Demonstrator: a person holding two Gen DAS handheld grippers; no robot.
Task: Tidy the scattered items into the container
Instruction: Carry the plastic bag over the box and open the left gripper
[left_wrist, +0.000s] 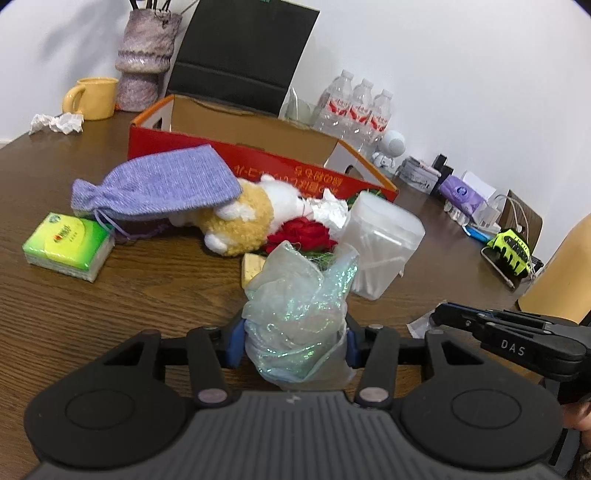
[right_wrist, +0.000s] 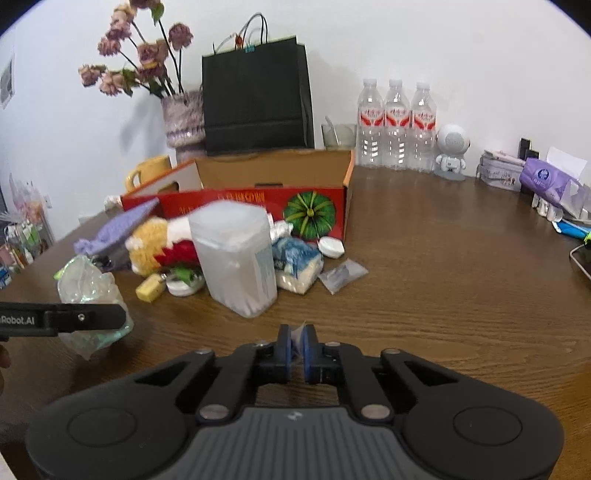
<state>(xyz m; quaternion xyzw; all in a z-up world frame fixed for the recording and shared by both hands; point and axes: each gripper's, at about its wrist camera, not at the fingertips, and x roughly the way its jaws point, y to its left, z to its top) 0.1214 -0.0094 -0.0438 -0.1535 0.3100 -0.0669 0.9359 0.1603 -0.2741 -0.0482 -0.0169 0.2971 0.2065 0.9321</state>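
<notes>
The left claw (left_wrist: 295, 347) is gripping a crumpled iridescent organza bag (left_wrist: 299, 314) between its blue pads (left_wrist: 233, 345), holding it upright just above the wooden worktop (left_wrist: 147, 302). The right claw (right_wrist: 296, 352) is pinched nearly closed, its pads (right_wrist: 283, 352) squeezing a thin scrap of clear film (right_wrist: 300, 328) that is poking up between them; what the scrap belongs to cannot be told.

Just beyond the organza bag, a small yellow block (left_wrist: 253, 267) is lying on the worktop, and a frosted plastic jar (left_wrist: 384, 243) holding what look like cotton swabs is standing to the right of it. Off to the left, a green tissue pack (left_wrist: 68, 247) is lying flat. In the right wrist view, a blue-and-white pack (right_wrist: 297, 264), a small clear sachet (right_wrist: 341, 275) and a white round piece (right_wrist: 331, 246) are sitting beside the jar.

Behind these, a red fabric flower (left_wrist: 303, 234) is resting against a tan-and-white plush toy (left_wrist: 243, 218), which is lying on its side with a lilac knitted pouch (left_wrist: 159, 188) draped over it.

Further back, the red cardboard box (left_wrist: 280, 166) is standing open, with the scattered pile lying outside against its front wall. Behind the box, a yellow mug (left_wrist: 92, 98), a mottled vase (left_wrist: 147, 55), a black paper bag (left_wrist: 240, 55) and three water bottles (left_wrist: 354, 107) are lining the wall.
</notes>
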